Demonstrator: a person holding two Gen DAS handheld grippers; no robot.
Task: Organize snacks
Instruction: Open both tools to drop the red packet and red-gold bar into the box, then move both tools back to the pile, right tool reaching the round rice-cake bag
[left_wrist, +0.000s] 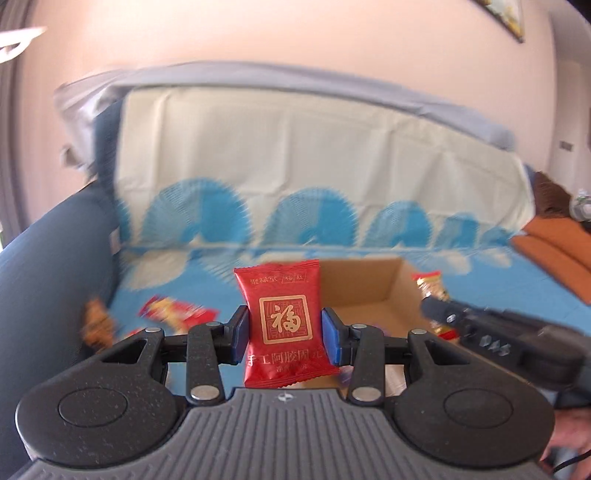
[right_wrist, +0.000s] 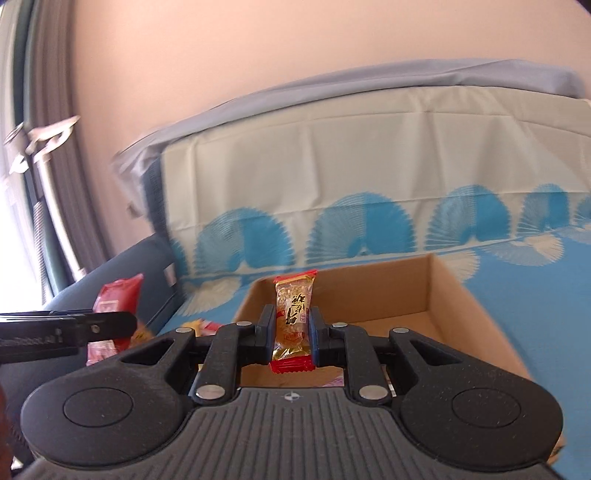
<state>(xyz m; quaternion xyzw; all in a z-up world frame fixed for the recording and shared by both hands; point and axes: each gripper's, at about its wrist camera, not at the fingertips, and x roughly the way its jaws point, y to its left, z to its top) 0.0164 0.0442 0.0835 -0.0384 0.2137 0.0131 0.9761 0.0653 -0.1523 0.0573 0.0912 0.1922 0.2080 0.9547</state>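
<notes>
My left gripper (left_wrist: 284, 332) is shut on a red snack packet (left_wrist: 284, 321) with a gold square emblem, held upright above the sofa seat, left of an open cardboard box (left_wrist: 373, 284). My right gripper (right_wrist: 293, 334) is shut on a clear peanut candy bar (right_wrist: 293, 317) with red ends, held upright over the near side of the cardboard box (right_wrist: 447, 291). The right gripper also shows at the right of the left wrist view (left_wrist: 436, 310). The left gripper (right_wrist: 122, 325) with its red packet (right_wrist: 118, 299) shows at the left of the right wrist view.
Several loose snack packets (left_wrist: 173, 310) lie on the blue patterned sofa cover (left_wrist: 517, 291) left of the box. A dark blue sofa arm (left_wrist: 51, 266) rises at the left. Orange cushions (left_wrist: 554, 240) sit at the right. The sofa back (right_wrist: 369, 166) stands behind.
</notes>
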